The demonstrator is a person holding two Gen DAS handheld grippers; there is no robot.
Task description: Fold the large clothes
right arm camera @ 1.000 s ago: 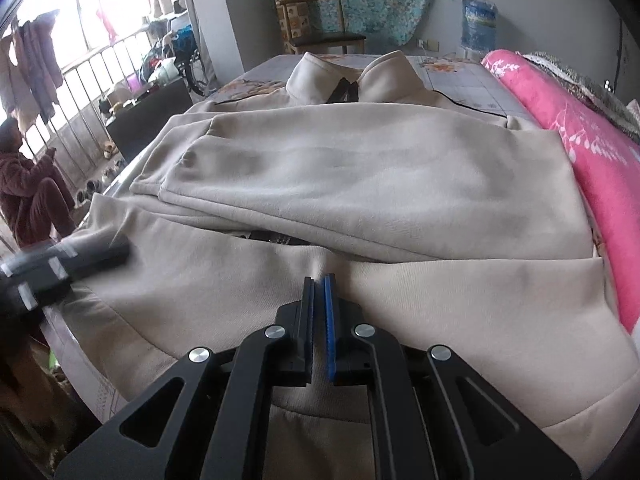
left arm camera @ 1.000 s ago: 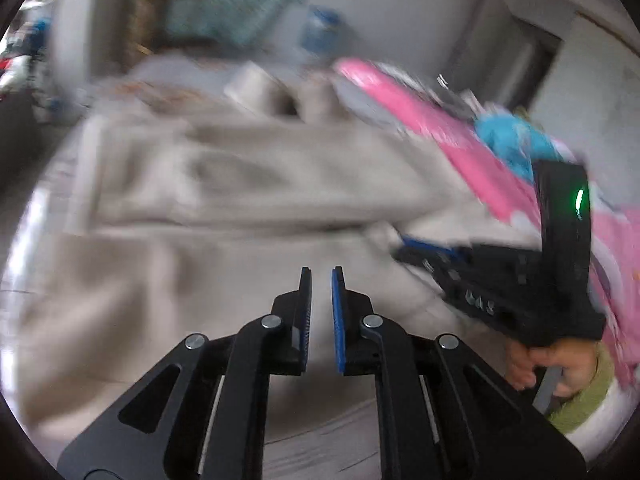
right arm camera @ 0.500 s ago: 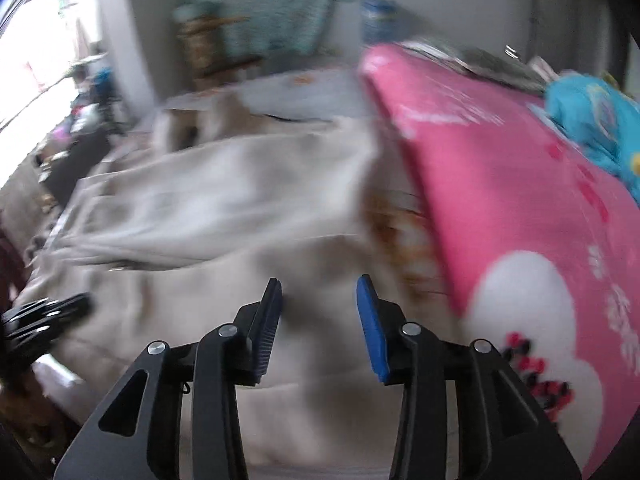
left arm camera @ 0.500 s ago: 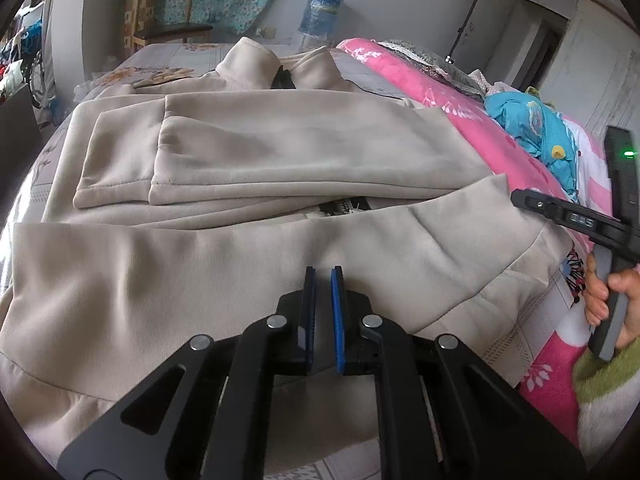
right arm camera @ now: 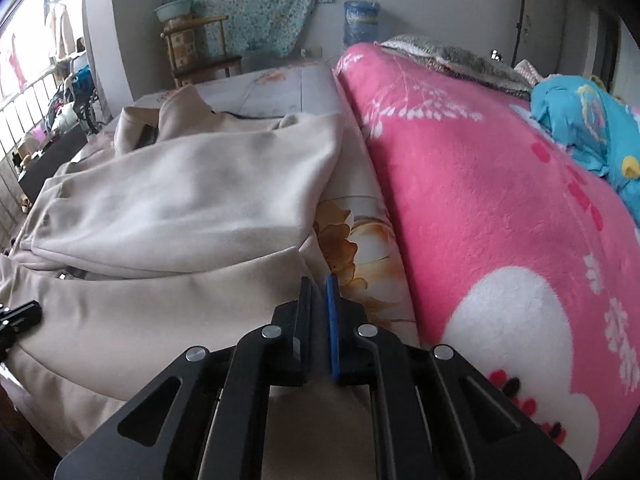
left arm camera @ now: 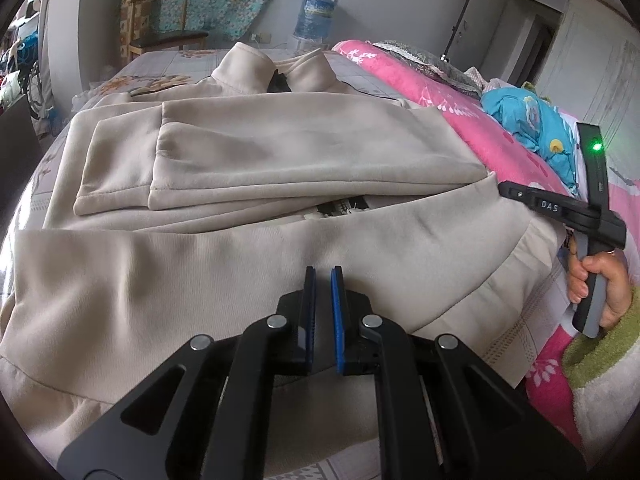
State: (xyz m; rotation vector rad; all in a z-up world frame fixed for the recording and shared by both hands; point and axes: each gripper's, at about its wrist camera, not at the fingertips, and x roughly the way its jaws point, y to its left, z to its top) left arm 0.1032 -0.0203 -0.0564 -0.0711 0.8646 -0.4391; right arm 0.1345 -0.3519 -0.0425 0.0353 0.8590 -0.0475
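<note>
A large beige coat lies flat on the bed, collar at the far end and both sleeves folded across its front. My left gripper hovers low over the lower panel near the hem, shut to a thin slit; I cannot tell whether cloth is pinched. My right gripper is at the coat's right edge, jaws closing with beige cloth between the pads. A hand holds that gripper by its handle at the right of the left wrist view.
A pink floral blanket is bunched along the right of the bed, with a blue garment on it. Flowered bed sheet shows between coat and blanket. A wooden chair and a water jug stand beyond the bed.
My right gripper swung right from the coat's middle to its right edge, opening on the way and closing again there. The left gripper stayed shut in about the same spot.
</note>
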